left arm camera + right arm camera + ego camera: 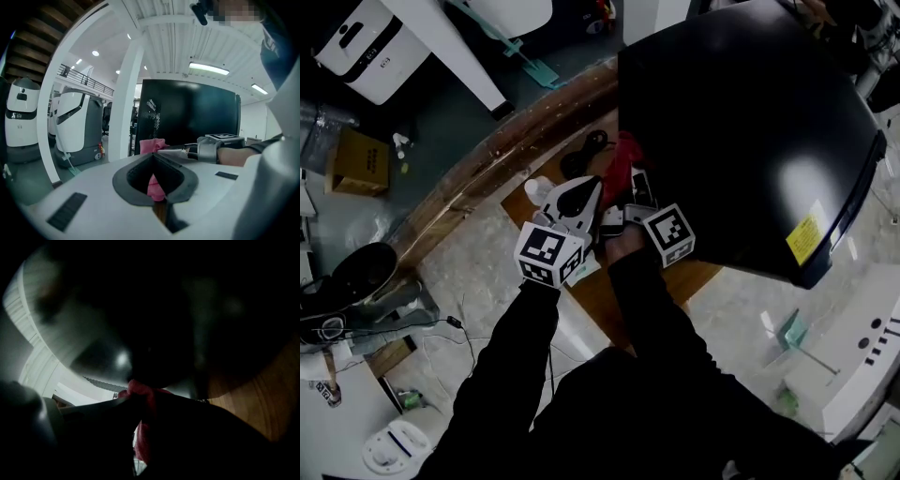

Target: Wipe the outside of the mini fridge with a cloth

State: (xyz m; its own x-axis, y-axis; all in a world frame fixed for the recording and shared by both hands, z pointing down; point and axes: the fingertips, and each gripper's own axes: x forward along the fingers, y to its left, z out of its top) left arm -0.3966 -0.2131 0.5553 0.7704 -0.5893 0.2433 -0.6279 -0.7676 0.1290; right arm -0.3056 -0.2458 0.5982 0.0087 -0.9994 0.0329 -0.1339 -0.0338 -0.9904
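My right gripper has its fingers pinching the pink cloth, held just beside the black fridge above the wooden worktop. The left gripper looks closed on the cloth's hanging tail. I judge that wiping has barely begun. Next I need to press the cloth flat against the fridge's side and sweep across it.

We saw a glossy black mini fridge bearing a yellow label, and a pink-red cloth. The left gripper was white with dark grey pads, its cube patterned in black-and-white squares. The table was brown wood-grain.
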